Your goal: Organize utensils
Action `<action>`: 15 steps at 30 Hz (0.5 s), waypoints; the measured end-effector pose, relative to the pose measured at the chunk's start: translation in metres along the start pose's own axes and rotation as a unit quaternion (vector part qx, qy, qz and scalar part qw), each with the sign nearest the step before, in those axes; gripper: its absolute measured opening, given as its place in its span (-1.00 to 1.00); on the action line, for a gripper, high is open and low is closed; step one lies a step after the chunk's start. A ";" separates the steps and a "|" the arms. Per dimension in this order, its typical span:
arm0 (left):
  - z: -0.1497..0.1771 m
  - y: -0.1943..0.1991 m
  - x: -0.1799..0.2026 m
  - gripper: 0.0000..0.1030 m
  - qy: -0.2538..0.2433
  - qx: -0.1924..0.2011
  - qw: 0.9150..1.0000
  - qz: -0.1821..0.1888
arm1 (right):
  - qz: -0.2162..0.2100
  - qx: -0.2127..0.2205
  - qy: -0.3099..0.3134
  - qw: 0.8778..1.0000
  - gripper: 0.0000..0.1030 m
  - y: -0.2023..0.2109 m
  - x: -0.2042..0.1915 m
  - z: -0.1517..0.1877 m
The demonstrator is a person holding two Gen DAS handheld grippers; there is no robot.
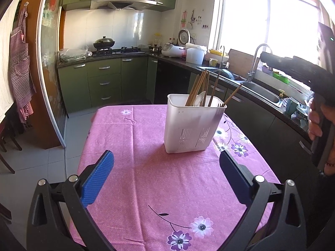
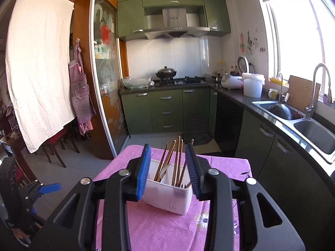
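Note:
A white plastic utensil holder (image 1: 193,125) stands on the pink flowered tablecloth (image 1: 146,177). It holds several wooden chopsticks (image 1: 199,87), a white spoon (image 1: 199,98) and a fork (image 1: 221,105). My left gripper (image 1: 165,161) is open and empty, low over the table, short of the holder. My right gripper (image 2: 168,152) is open and empty, above the holder (image 2: 169,194), with the chopstick tops (image 2: 178,152) showing between its fingers. The right gripper's body (image 1: 303,73) shows at the right of the left wrist view.
A kitchen counter with a sink (image 2: 280,110) and tap (image 2: 314,87) runs along the right. Green cabinets (image 2: 165,110) and a stove with a wok (image 2: 166,72) are at the back. A sliding door (image 2: 106,83) and chairs (image 2: 54,144) are left.

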State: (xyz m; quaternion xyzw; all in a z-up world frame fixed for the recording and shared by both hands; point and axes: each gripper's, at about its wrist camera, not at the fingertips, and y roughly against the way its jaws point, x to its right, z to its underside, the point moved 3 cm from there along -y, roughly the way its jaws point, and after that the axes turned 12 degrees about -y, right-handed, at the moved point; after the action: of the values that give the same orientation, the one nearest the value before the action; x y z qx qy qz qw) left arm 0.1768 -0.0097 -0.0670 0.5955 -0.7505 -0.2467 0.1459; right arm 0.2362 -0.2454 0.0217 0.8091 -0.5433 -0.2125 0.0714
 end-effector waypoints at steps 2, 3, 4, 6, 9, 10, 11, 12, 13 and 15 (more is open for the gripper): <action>0.004 0.004 0.004 0.86 0.001 0.001 1.000 0.002 | 0.010 0.017 -0.008 1.000 0.53 0.029 0.007 0.025; 0.006 0.006 0.005 0.86 0.002 0.001 1.000 0.003 | 0.013 0.024 -0.014 1.000 0.73 0.041 0.012 0.038; 0.009 0.007 0.007 0.86 0.003 0.001 1.000 0.003 | 0.017 0.029 -0.019 0.999 0.92 0.051 0.016 0.053; 0.015 0.010 0.010 0.86 0.002 0.001 1.000 -0.001 | 0.028 0.027 -0.025 0.999 0.91 0.065 0.024 0.083; 0.022 0.017 0.014 0.86 0.001 0.003 1.000 -0.009 | 0.037 0.014 -0.038 0.999 0.91 0.076 0.033 0.119; 0.023 0.020 0.015 0.86 0.000 0.005 1.000 -0.013 | 0.033 0.013 -0.041 0.999 0.91 0.079 0.034 0.128; 0.024 0.023 0.016 0.86 -0.002 0.006 1.000 -0.017 | 0.032 0.013 -0.043 0.998 0.91 0.084 0.036 0.135; 0.025 0.026 0.018 0.86 -0.003 0.006 1.000 -0.020 | 0.033 0.015 -0.045 0.998 0.91 0.089 0.036 0.140; 0.026 0.030 0.019 0.86 -0.003 0.008 1.000 -0.023 | 0.033 0.018 -0.047 0.998 0.91 0.094 0.035 0.144; 0.029 0.038 0.022 0.86 -0.002 0.012 1.000 -0.025 | 0.030 0.024 -0.044 0.998 0.91 0.106 0.032 0.148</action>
State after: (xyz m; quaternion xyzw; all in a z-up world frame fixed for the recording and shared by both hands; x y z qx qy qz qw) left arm 0.1256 -0.0184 -0.0721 0.6150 -0.7386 -0.2430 0.1310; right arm 0.0937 -0.2997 -0.0835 0.7836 -0.5750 -0.2328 0.0343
